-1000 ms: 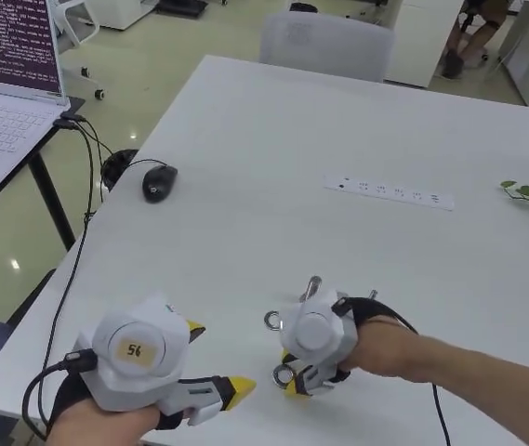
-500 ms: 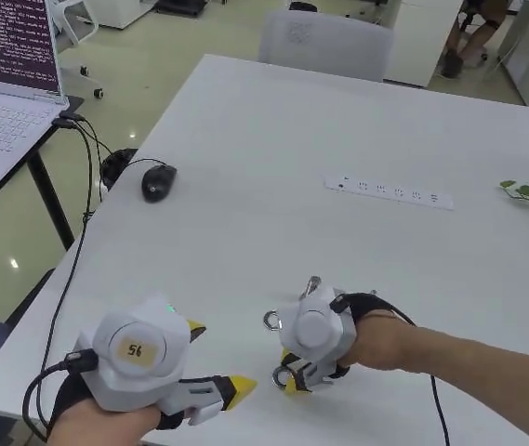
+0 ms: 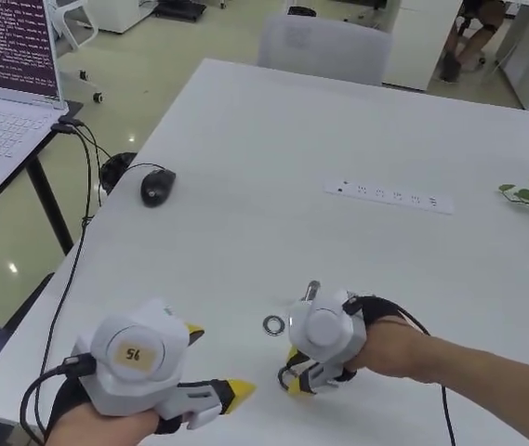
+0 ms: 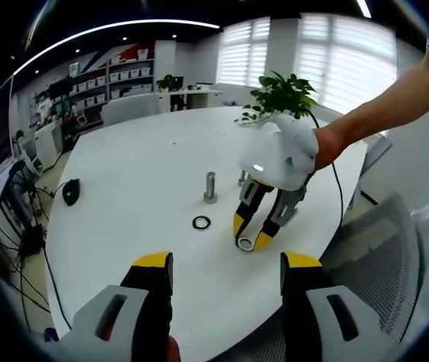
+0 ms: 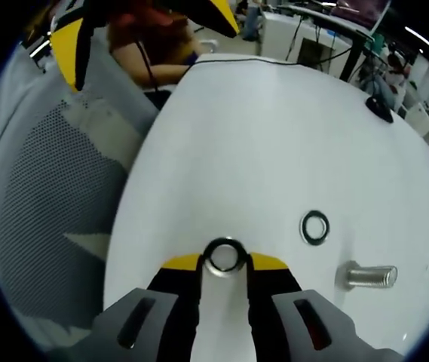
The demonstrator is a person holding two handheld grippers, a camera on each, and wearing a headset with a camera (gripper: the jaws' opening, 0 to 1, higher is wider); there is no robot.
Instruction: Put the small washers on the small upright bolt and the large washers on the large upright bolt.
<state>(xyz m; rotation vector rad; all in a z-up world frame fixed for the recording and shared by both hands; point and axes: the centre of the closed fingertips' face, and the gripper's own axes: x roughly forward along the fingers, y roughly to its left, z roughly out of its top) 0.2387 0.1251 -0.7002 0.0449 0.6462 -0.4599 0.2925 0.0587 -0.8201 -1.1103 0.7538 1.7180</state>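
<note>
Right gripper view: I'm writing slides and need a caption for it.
Right gripper shut on a washer, with a second washer and a bolt on the white table beyond.

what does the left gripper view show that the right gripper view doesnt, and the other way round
Left gripper view adds: the plant, the window blinds, and the white body of the right gripper with the arm behind it.
Right gripper view adds: desks past the far end of the table, and the held washer face on between shut jaws.
Both: the bolt, the loose washer, the mouse, the mesh chair, the open left gripper.
</note>
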